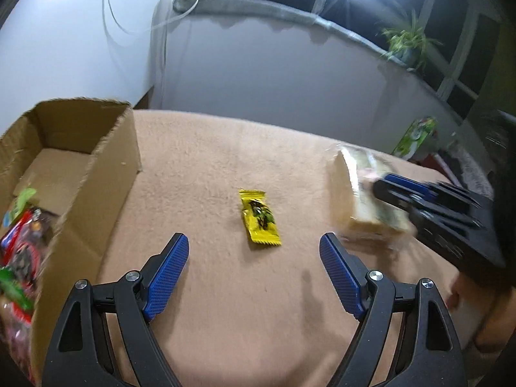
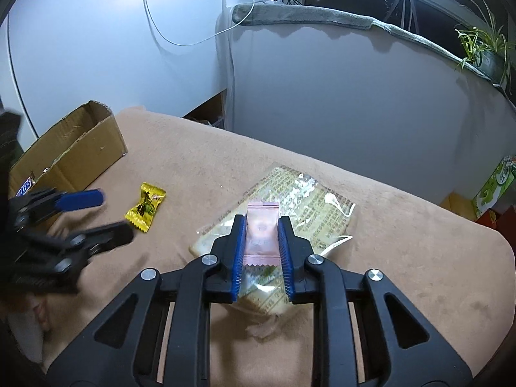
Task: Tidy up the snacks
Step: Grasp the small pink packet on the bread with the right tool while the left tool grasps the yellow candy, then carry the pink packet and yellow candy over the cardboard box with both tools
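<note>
My left gripper [image 1: 254,254] is open and empty, just short of a yellow candy packet [image 1: 259,216] lying on the tan cloth. It also shows in the right wrist view [image 2: 145,207], with the left gripper [image 2: 109,213] beside it. My right gripper [image 2: 260,230] is shut on a small pink packet [image 2: 262,232], held over a clear-wrapped cracker pack [image 2: 306,203]. In the left wrist view the right gripper [image 1: 387,187] sits over that cracker pack [image 1: 358,193]. A cardboard box [image 1: 96,167] at the left holds several snack packets [image 1: 22,242].
The tan cloth-covered table [image 2: 403,258] ends near a white wall. The box [image 2: 80,151] stands at its far left with a Snickers bar [image 2: 24,188] by it. A green carton [image 2: 496,187] and a potted plant [image 2: 487,48] are off to the right.
</note>
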